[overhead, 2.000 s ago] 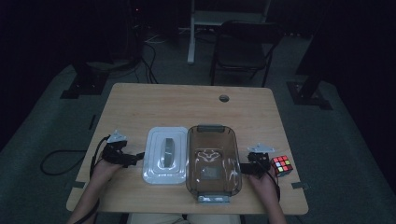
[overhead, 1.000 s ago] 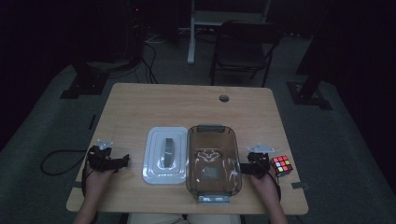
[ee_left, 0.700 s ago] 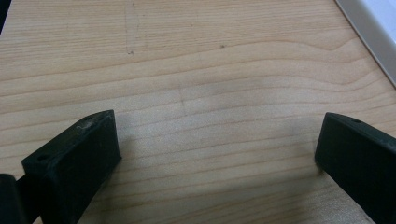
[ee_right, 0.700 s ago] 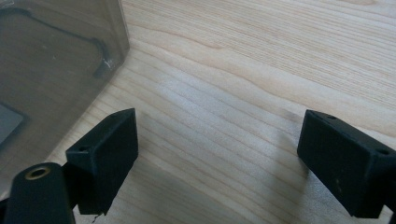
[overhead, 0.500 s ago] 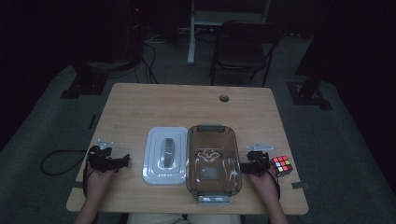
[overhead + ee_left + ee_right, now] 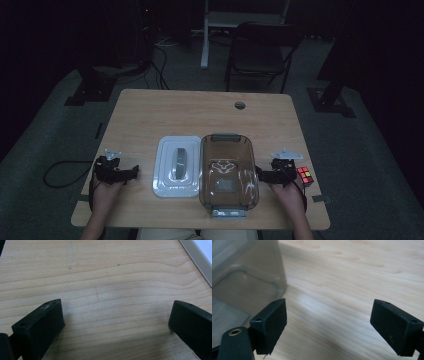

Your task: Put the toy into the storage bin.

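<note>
A clear brownish container (image 6: pixel 227 172) stands at the table's front middle, with a white lid (image 6: pixel 167 182) lying flat just left of it; a grey piece (image 6: pixel 178 161) sits on the lid's middle. My left gripper (image 6: pixel 134 172) rests low near the left front edge, a short way from the lid, open and empty. In the left gripper view its jaws (image 6: pixel 116 315) frame bare wood, the lid's rim (image 6: pixel 200 255) at the top right. My right gripper (image 6: pixel 259 175) hovers beside the container's right wall (image 6: pixel 244 282), open (image 6: pixel 328 315), nothing between its pads.
A colour cube (image 6: pixel 305 176) lies right behind my right hand, near the table's (image 6: pixel 200 115) right edge. A round cable hole (image 6: pixel 240 105) marks the far side. A chair (image 6: pixel 262 50) and stand legs are on the dark floor beyond.
The left gripper drew back from the lid toward the table's left edge, then kept still. The right gripper has lifted a little beside the container.
</note>
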The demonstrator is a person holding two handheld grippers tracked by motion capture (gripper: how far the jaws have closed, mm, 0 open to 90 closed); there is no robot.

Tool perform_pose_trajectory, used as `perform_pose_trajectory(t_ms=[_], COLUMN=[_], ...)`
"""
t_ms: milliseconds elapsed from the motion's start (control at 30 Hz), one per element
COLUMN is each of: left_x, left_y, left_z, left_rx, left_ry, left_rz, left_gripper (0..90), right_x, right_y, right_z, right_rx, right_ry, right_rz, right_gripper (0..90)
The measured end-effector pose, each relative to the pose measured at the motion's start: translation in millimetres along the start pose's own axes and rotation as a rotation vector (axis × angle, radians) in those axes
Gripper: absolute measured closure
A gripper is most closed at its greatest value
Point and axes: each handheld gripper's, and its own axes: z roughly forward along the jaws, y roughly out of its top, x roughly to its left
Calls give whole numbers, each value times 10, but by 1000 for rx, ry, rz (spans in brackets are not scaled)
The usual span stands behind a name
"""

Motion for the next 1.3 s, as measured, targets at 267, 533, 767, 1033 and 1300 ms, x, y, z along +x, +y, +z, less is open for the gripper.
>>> perform_pose_trajectory(t_ms=[267, 533, 767, 1033, 1300], left_x=[-1, -1, -1, -1, -1], left_y=[0, 0, 0, 0, 0], left_z=[0, 0, 0, 0, 0], left_rx=[0, 0, 0, 0, 0], left_ry=[-1, -1, -1, -1, -1], left_rz=[2, 2, 1, 2, 2], left_gripper=[5, 5, 5, 5, 5], right_x=[-220, -412, -543, -612, -646], right_y=[-49, -201, -389, -549, -693], right_z=[-197, -343, -475, -588, -515], right_rx=[-29, -34, -30, -41, -4], right_ry=[-62, -121, -155, -176, -193], right_rz=[55, 107, 162, 206, 242], right_gripper=[137, 136, 130, 130, 130])
